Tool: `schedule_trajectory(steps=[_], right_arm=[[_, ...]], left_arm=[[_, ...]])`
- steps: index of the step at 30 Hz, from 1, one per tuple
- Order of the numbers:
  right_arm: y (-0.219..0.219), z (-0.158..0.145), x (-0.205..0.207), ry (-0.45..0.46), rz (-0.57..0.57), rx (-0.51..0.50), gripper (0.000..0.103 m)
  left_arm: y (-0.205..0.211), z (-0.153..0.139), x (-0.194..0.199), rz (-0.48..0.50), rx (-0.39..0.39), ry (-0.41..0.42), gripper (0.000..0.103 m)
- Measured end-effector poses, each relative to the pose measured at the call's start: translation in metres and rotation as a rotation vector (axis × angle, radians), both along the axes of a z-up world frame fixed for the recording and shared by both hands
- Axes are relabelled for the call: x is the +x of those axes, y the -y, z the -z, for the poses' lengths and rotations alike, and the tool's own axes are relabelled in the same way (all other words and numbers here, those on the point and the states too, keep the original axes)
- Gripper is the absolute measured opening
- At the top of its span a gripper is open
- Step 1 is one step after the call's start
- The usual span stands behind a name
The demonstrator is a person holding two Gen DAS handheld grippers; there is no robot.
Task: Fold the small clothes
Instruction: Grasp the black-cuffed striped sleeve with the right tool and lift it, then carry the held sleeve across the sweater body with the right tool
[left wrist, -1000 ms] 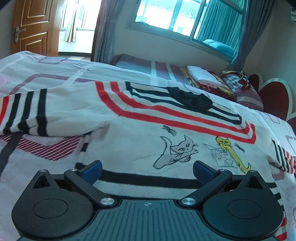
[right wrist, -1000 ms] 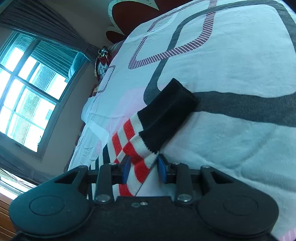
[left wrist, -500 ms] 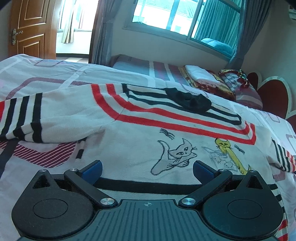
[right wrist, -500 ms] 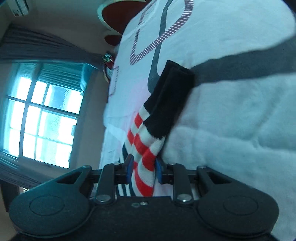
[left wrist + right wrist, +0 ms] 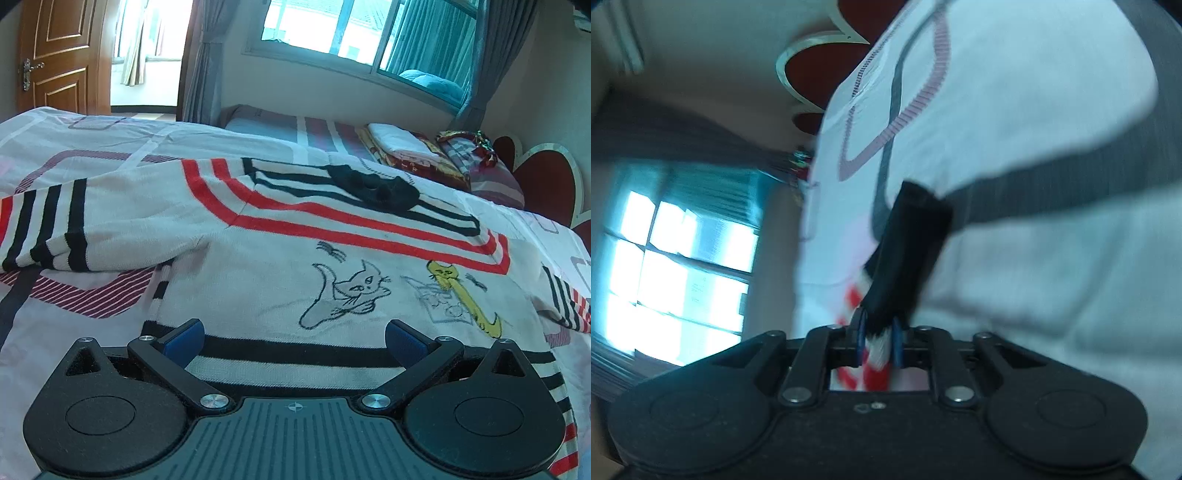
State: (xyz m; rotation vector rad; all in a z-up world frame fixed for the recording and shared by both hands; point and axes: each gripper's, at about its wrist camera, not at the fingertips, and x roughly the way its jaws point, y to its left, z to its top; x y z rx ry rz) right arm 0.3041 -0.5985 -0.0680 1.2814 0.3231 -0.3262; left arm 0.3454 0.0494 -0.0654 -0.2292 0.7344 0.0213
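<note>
Jaws of the left gripper [image 5: 293, 338] are held wide, empty, above the near hem of the white knitted cat-print sweater [image 5: 280, 266] spread on the patterned bedspread [image 5: 74, 147]; its right black-cuffed striped sleeve [image 5: 905, 258] is pinched by the right gripper [image 5: 878, 341], bare bedspread beyond

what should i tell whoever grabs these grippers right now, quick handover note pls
Right gripper: shut on the sleeve just behind its black cuff, red and white stripes between the pads.
Left gripper: open, holding nothing, hanging above the hem of the sweater.
Sweater: spread front up on the bed, other sleeve out to the side, collar toward the window.
Done: sleeve gripped.
Left: no fold is visible yet; probably bring this sleeve over the body, then the other sleeve, then fold the hem up.
</note>
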Motion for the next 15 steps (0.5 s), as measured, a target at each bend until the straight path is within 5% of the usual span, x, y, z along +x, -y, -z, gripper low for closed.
schedule_trajectory(steps=[4, 7, 9, 15], right_arm=[[-0.01, -0.029, 0.026, -0.214, -0.097, -0.304, 0.005], [-0.028, -0.051, 0.04, -0.279, -0.149, -0.502, 0.007], [-0.03, -0.044, 0.051, -0.331, -0.188, -0.539, 0.007], [-0.096, -0.094, 0.056, -0.158, -0.292, -0.834, 0.007]], left_arm=[[-0.003, -0.001, -0.003, -0.008, 0.019, -0.006, 0.103], [-0.009, -0.003, -0.007, -0.013, 0.017, -0.008, 0.103], [-0.016, -0.004, -0.011, -0.023, 0.019, -0.025, 0.103], [-0.044, -0.001, -0.027, -0.109, 0.035, -0.063, 0.103]])
